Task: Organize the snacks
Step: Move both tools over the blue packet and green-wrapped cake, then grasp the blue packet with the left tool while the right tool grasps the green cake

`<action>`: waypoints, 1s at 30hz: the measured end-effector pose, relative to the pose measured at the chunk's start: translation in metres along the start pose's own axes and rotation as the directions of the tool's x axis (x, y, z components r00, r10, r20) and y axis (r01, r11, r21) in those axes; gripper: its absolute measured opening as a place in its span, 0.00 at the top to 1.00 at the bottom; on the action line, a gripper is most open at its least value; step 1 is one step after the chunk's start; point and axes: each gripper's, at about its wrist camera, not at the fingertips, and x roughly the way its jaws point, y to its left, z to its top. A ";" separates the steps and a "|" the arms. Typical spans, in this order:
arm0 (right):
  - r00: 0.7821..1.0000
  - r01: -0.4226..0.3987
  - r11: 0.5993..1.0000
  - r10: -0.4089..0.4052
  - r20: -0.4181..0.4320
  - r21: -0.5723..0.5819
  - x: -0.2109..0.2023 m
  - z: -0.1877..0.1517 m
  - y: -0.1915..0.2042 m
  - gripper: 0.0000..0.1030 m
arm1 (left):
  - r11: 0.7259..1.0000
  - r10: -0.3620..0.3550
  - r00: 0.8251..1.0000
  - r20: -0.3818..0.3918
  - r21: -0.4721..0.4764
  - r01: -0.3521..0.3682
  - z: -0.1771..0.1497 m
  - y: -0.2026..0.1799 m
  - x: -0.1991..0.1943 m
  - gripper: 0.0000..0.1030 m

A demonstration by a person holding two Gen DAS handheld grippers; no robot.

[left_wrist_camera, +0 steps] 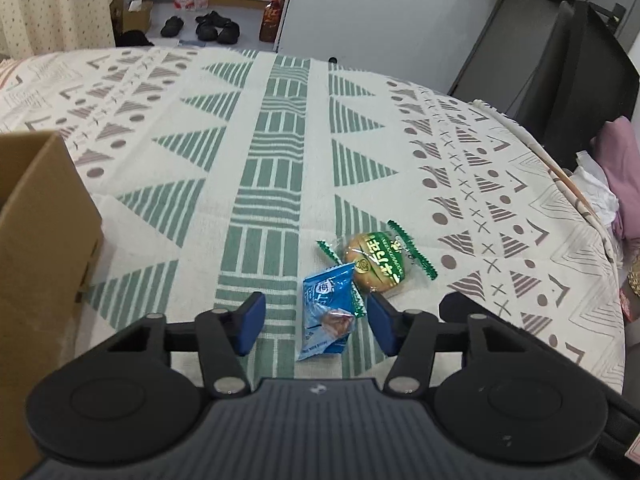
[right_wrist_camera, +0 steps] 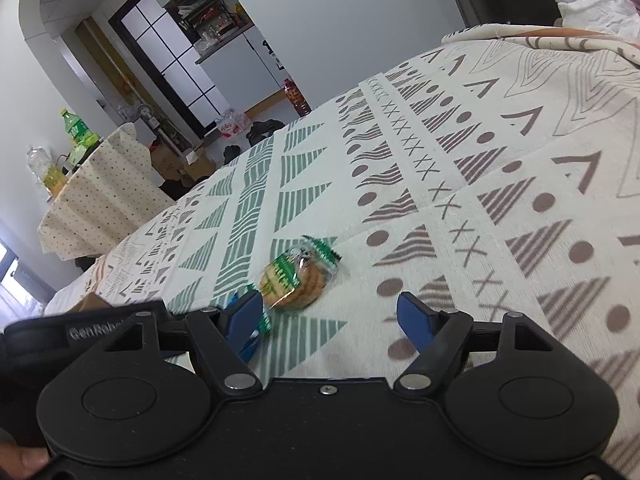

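A blue snack packet (left_wrist_camera: 326,314) lies flat on the patterned tablecloth (left_wrist_camera: 280,140), between the blue pads of my left gripper (left_wrist_camera: 316,326). It lies close to the right pad, well clear of the left one, and neither pad presses on it. A round cookie in a green wrapper (left_wrist_camera: 378,266) lies just beyond the packet, touching its far corner. In the right wrist view the cookie (right_wrist_camera: 296,280) sits just ahead of my right gripper (right_wrist_camera: 332,320), near its left finger, outside the open jaws. The packet is mostly hidden behind that finger.
An open cardboard box (left_wrist_camera: 40,240) stands at the left of the table, close to my left gripper. The table's right edge (left_wrist_camera: 576,196) drops off towards a dark chair (left_wrist_camera: 580,80) and pink cloth. Shoes (left_wrist_camera: 208,28) and bottles are on the floor beyond.
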 end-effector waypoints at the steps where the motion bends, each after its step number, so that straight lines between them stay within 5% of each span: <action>1: 1.000 0.003 1.000 -0.003 0.003 -0.008 0.003 0.000 0.000 0.30 | 1.000 0.002 1.000 -0.006 -0.001 -0.002 0.000 0.000 0.003 0.48; 7: 1.000 -0.021 1.000 0.021 0.008 0.002 0.017 0.003 -0.005 0.32 | 1.000 -0.002 1.000 -0.018 -0.004 0.002 -0.001 0.001 0.018 0.50; 11: 0.999 -0.032 0.999 0.032 -0.005 0.004 0.028 0.003 -0.006 0.32 | 1.000 0.013 1.000 -0.025 0.021 -0.012 -0.002 -0.001 0.022 0.72; 18: 0.999 -0.047 0.997 0.047 -0.003 -0.056 0.043 0.004 0.007 0.29 | 0.997 0.084 0.997 0.002 -0.001 -0.084 0.005 0.011 0.014 0.73; 22: 0.999 -0.034 0.995 0.034 -0.002 -0.096 0.050 0.004 0.016 0.14 | 0.994 0.101 0.995 -0.001 -0.038 -0.101 0.008 0.023 0.010 0.73; 30: 0.999 0.022 0.971 -0.028 -0.022 -0.236 0.064 0.000 0.037 0.08 | 0.992 0.118 0.993 -0.001 -0.055 -0.118 0.004 0.037 -0.002 0.74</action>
